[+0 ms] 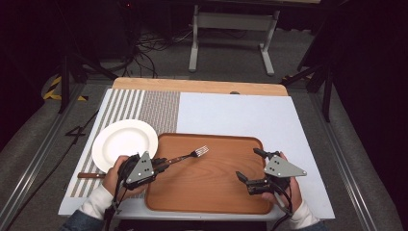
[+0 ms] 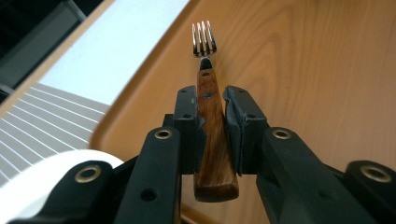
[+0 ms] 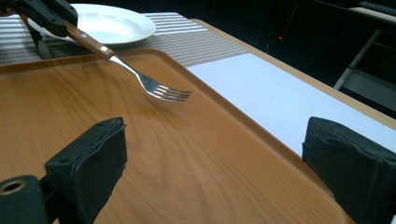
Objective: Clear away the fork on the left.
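Fork (image 1: 188, 155) was clamped by its wooden handle in the left gripper (image 1: 161, 165), its tines held above the wooden tray (image 1: 216, 192). The right gripper (image 1: 248, 166) stood wide open and empty over the tray's right side. A white plate (image 1: 124, 143) lay just beside the tray on the counter (image 1: 240, 113).

Even overhead light is falling on the counter (image 1: 231, 115) while the surrounding room is sitting in near darkness. Glare is glinting off the fork (image 2: 204, 39) tines, and the nearest black tool parts are blurring.
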A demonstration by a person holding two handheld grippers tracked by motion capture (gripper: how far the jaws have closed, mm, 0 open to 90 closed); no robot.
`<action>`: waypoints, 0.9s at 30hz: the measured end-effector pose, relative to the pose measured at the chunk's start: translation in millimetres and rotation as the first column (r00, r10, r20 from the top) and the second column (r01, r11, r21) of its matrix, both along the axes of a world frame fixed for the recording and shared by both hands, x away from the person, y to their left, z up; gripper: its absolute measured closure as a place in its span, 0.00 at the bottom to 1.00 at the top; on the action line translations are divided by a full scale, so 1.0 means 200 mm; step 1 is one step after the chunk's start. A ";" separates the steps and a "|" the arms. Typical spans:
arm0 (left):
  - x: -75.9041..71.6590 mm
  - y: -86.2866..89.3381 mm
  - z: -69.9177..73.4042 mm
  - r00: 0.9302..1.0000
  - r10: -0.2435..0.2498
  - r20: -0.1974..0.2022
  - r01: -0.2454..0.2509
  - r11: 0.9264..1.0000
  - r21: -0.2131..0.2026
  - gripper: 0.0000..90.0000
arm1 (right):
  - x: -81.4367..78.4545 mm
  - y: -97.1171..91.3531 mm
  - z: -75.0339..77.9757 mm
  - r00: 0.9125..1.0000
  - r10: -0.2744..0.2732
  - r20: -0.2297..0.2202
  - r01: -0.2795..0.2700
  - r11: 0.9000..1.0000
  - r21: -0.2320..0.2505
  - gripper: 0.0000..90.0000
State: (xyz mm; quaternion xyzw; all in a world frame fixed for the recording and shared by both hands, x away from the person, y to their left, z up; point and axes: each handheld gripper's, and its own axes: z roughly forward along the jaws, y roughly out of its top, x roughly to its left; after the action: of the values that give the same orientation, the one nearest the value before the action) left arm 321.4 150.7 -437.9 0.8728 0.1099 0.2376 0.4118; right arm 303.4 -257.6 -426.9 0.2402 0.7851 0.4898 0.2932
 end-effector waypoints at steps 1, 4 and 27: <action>-0.01 0.00 -0.02 1.000 0.003 -0.004 -0.003 1.000 0.004 0.84 | 0.00 0.00 0.00 1.000 0.000 0.000 0.000 1.000 0.000 0.08; -0.02 -0.01 -0.04 1.000 -0.001 -0.024 0.001 1.000 0.003 0.84 | 0.00 0.00 0.00 1.000 -0.001 -0.005 0.001 1.000 -0.001 0.08; -0.13 -0.07 -0.21 0.992 0.000 -0.127 0.010 0.997 0.072 0.83 | 0.00 0.00 -0.03 1.000 -0.024 -0.018 0.023 0.999 -0.041 0.08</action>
State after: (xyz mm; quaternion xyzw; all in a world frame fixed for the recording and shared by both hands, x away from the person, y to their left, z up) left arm 295.2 136.4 -480.7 0.9008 0.1250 0.1845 0.3726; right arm 303.2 -256.8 -433.5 0.2478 0.7947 0.4681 0.2966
